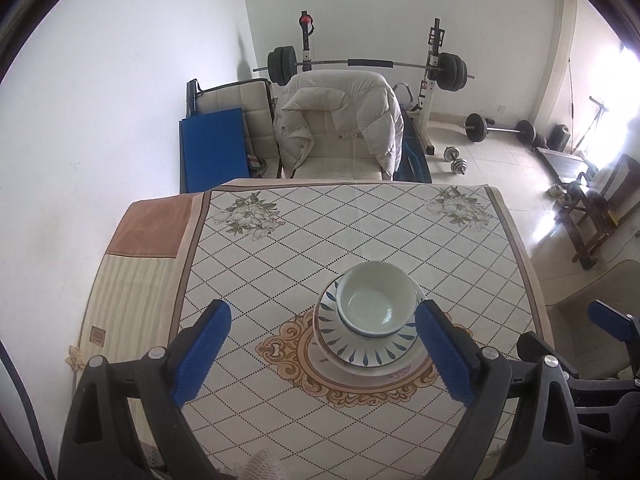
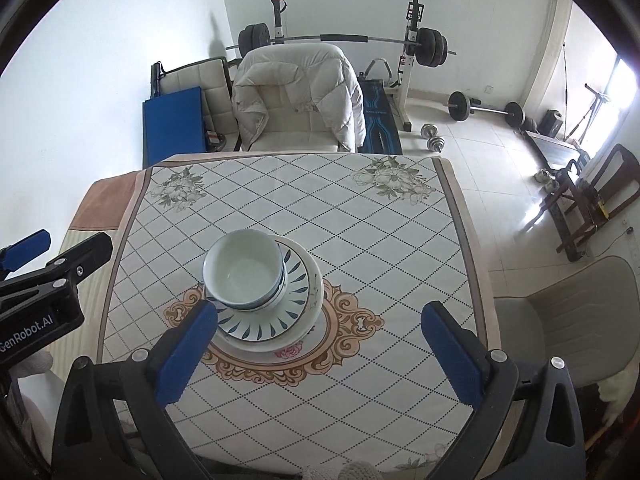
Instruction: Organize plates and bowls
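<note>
A white bowl (image 1: 376,300) with a blue rim band sits on a blue-leaf patterned plate (image 1: 360,350), which rests on a larger white plate (image 1: 414,358) near the table's middle. The stack also shows in the right wrist view: bowl (image 2: 242,270), patterned plate (image 2: 276,322), white plate (image 2: 314,320). My left gripper (image 1: 324,344) is open and empty, held above the table just left of the stack. My right gripper (image 2: 320,346) is open and empty, just right of the stack. The right gripper also shows at the edge of the left wrist view (image 1: 612,320).
The table (image 1: 280,248) has a diamond-pattern cloth with flower corners. A chair with a white jacket (image 1: 340,120) stands at the far side. A grey chair (image 2: 568,320) stands at the right. A weight bench and dumbbells (image 1: 454,158) are beyond.
</note>
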Available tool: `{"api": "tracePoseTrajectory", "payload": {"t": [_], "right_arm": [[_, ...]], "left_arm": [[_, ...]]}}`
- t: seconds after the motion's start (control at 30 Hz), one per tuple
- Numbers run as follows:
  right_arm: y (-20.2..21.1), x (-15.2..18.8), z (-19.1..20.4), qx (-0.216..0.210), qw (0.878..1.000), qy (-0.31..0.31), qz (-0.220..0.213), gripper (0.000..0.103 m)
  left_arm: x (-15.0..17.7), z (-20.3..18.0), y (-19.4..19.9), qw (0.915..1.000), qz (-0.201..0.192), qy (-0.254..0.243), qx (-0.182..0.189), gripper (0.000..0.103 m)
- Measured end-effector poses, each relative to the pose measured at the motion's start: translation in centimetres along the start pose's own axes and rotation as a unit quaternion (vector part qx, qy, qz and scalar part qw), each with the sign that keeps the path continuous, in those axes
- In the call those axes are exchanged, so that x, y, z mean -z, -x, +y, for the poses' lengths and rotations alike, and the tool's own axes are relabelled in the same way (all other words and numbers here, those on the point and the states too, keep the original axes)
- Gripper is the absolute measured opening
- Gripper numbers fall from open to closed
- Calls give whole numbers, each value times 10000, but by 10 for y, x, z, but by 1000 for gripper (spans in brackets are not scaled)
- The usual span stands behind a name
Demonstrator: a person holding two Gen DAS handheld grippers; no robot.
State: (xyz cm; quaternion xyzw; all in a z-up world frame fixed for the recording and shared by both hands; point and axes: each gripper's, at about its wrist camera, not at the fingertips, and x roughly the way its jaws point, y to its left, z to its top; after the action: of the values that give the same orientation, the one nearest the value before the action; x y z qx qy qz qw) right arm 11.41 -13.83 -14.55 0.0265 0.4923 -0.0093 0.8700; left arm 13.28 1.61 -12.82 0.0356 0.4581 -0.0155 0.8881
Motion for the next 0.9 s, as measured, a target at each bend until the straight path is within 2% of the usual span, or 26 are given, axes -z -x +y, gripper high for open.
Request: {"api": "tracePoseTrajectory", "payload": {"t": [0.17,0.43,0.7,0.9], "right_arm": [[45,16,-4,-93,9996,80,-267,103],[145,54,-10,285,9947,403,-902,103],[216,93,-4,261,9931,330,-1093,103],[250,120,9,293,9920,273,-1194,103]], "left_arm": [[18,-10,52,9996,-274,85,-58,94],[48,-9,133,9979,-518,292,-251,94],[76,2,180,9971,-601,253,-385,94],[92,18,204,9950,-808,187,-555,94]]}}
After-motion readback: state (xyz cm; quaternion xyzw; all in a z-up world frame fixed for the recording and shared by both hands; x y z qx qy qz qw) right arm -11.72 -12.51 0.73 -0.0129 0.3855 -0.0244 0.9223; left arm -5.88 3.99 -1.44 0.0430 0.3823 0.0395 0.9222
